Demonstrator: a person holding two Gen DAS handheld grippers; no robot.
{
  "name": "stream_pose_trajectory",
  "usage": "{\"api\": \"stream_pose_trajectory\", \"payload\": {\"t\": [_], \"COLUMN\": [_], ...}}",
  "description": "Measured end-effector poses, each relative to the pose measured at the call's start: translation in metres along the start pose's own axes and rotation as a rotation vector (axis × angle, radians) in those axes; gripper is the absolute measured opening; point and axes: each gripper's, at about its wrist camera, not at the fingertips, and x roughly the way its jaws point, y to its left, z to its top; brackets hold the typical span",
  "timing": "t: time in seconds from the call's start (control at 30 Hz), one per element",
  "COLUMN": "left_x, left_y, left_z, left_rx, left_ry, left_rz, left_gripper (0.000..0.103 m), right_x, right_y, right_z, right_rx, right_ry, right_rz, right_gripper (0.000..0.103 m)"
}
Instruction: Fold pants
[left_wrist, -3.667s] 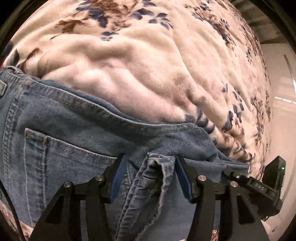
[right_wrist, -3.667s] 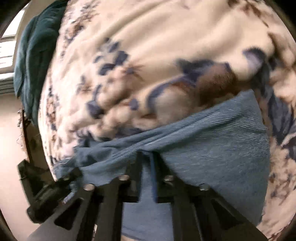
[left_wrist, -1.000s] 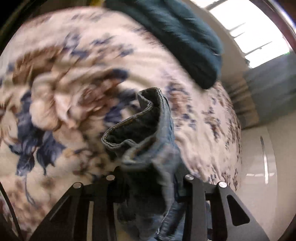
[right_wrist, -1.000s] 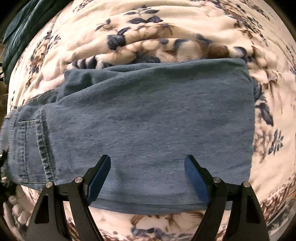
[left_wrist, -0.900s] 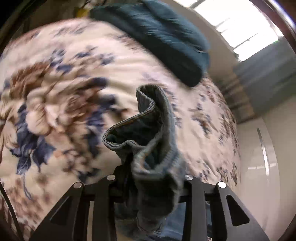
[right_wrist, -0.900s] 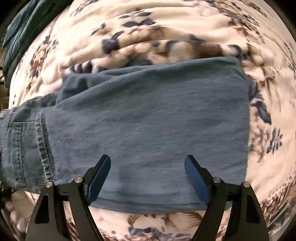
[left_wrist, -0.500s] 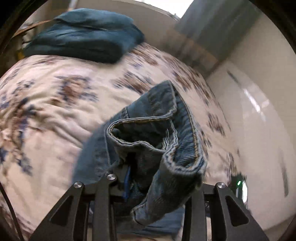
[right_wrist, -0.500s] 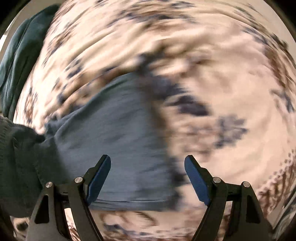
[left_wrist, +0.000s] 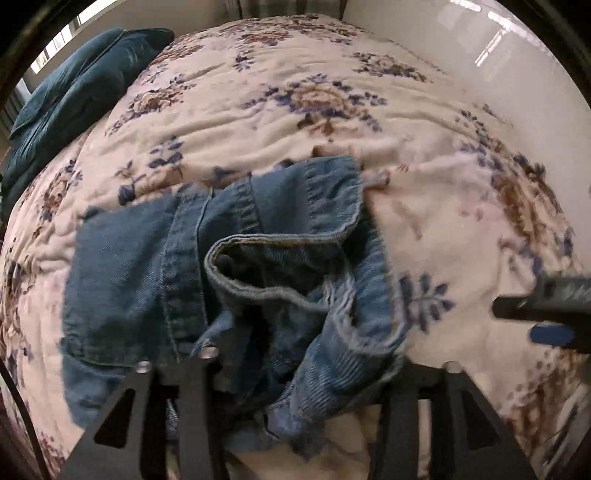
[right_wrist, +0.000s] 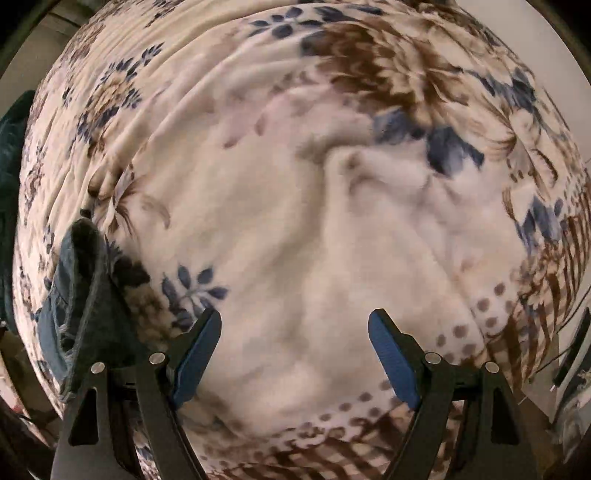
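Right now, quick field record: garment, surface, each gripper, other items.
garment: blue jeans, bunched, partly folded on the bed
surface: floral blanket
left gripper: shut on the jeans' waistband, denim draped over its fingers
right gripper: open, nothing between its jaws, above bare blanket; its tip also shows at the right edge of the left wrist view
jeans in right view: only a dark edge at far left
other items: teal cushion at the far left of the bed
fold status: not finished, the denim is still crumpled
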Motion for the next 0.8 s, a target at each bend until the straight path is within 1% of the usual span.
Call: {"api": "stream_pose_trajectory", "payload": {"t": [0.03,0.07,0.1,0.13,0.17,0.23,0.27,0.33,0.4,0.43,0.47,0.53,0.6,0.67,0.7,0.77,0.8], "left_x": [-0.011,-0.023,-0.029,-0.040,-0.048,-0.065,-0.074,-0.086,-0.082,-0.074,-0.064,-0.038,-0.013,0.004,0.012,0.023,0.025], "left_y": [0.001,0.003,0.007,0.010,0.017,0.037,0.056,0.100,0.150,0.174,0.191,0.221,0.233,0.230,0.226,0.223,0.224], "left_z": [0.004,0.005,0.004,0.006,0.010,0.010,0.010,0.007,0.005,0.002,0.000,-0.007,-0.017,-0.029,-0.038,-0.056,-0.064], "left_rx": [-0.014,-0.034,-0.051,-0.071,-0.090,-0.150,-0.199,-0.297,-0.386,-0.424,-0.454,-0.511,-0.511,-0.470,-0.449,-0.446,-0.466], "left_ry": [-0.004,-0.010,-0.013,-0.012,-0.001,0.002,-0.010,-0.037,-0.034,-0.019,0.007,0.066,0.128,0.172,0.194,0.224,0.226], "left_rz": [-0.021,-0.068,-0.100,-0.120,-0.129,-0.146,-0.143,-0.086,0.014,0.054,0.075,0.089,0.110,0.140,0.142,0.117,0.085], "left_gripper": [0.074,0.094,0.098,0.098,0.098,0.098,0.098,0.098,0.098,0.098,0.098,0.098,0.098,0.098,0.099,0.103,0.103], "right_x": [-0.001,-0.002,-0.002,-0.007,-0.008,-0.010,-0.011,-0.011,-0.006,-0.002,0.008,0.036,0.050,0.042,0.034,0.032,0.038], "right_y": [-0.007,-0.012,-0.015,-0.023,-0.022,-0.006,0.003,0.023,0.051,0.064,0.079,0.099,0.107,0.108,0.106,0.093,0.087], "right_z": [0.000,0.001,-0.001,-0.004,-0.004,-0.007,-0.007,-0.010,-0.019,-0.023,-0.028,-0.037,-0.048,-0.054,-0.057,-0.060,-0.059], "right_rx": [-0.001,-0.003,-0.010,-0.014,-0.022,-0.049,-0.071,-0.108,-0.142,-0.159,-0.178,-0.202,-0.190,-0.218,-0.255,-0.270,-0.259], "right_ry": [0.007,0.011,0.017,0.024,0.036,0.072,0.095,0.137,0.175,0.190,0.218,0.335,0.389,0.347,0.303,0.268,0.275], "right_rz": [0.017,0.036,0.065,0.085,0.116,0.201,0.258,0.351,0.450,0.472,0.479,0.464,0.452,0.439,0.420,0.357,0.329], "right_gripper": [0.084,0.084,0.084,0.084,0.084,0.084,0.084,0.084,0.084,0.084,0.084,0.082,0.027,0.026,0.025,0.024,0.023]}}
